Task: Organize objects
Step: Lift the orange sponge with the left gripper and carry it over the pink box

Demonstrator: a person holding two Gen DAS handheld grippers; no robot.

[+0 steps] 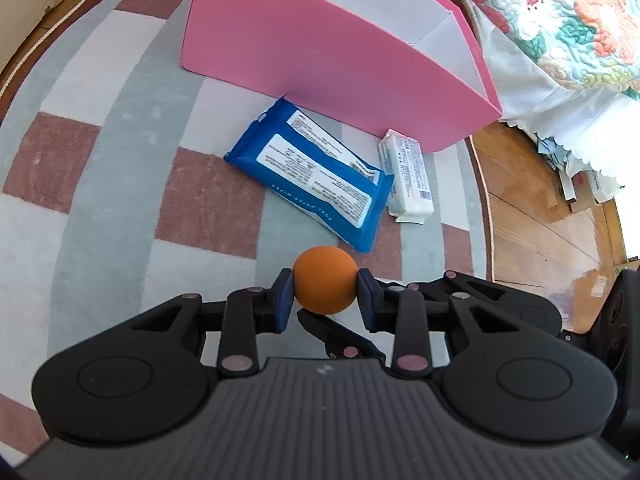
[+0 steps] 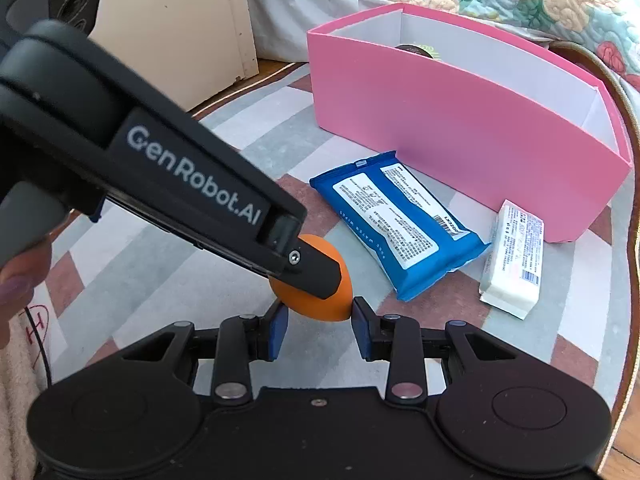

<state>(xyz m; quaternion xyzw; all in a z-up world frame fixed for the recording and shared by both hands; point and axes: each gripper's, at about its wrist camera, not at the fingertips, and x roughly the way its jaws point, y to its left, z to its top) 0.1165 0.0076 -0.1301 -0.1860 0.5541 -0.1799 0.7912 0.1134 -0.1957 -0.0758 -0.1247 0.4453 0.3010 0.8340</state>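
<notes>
My left gripper (image 1: 325, 288) is shut on an orange ball (image 1: 325, 280), its blue pads pressing both sides above the rug. In the right wrist view the left gripper's black body crosses from the upper left and covers part of the ball (image 2: 336, 304). My right gripper (image 2: 319, 314) is open, its pads on either side of the ball's lower end with small gaps. A blue wipes pack (image 1: 312, 174) (image 2: 396, 224) and a white packet (image 1: 406, 176) (image 2: 514, 256) lie on the rug before a pink box (image 1: 320, 48) (image 2: 460, 132).
A checkered grey, white and red rug (image 1: 120, 160) covers the floor. A bed with a floral quilt (image 1: 568, 20) stands beyond the box. Wooden floor (image 1: 532, 220) lies to the right. A dark round item (image 2: 416, 50) sits inside the box. A cream cabinet (image 2: 180, 28) stands at back left.
</notes>
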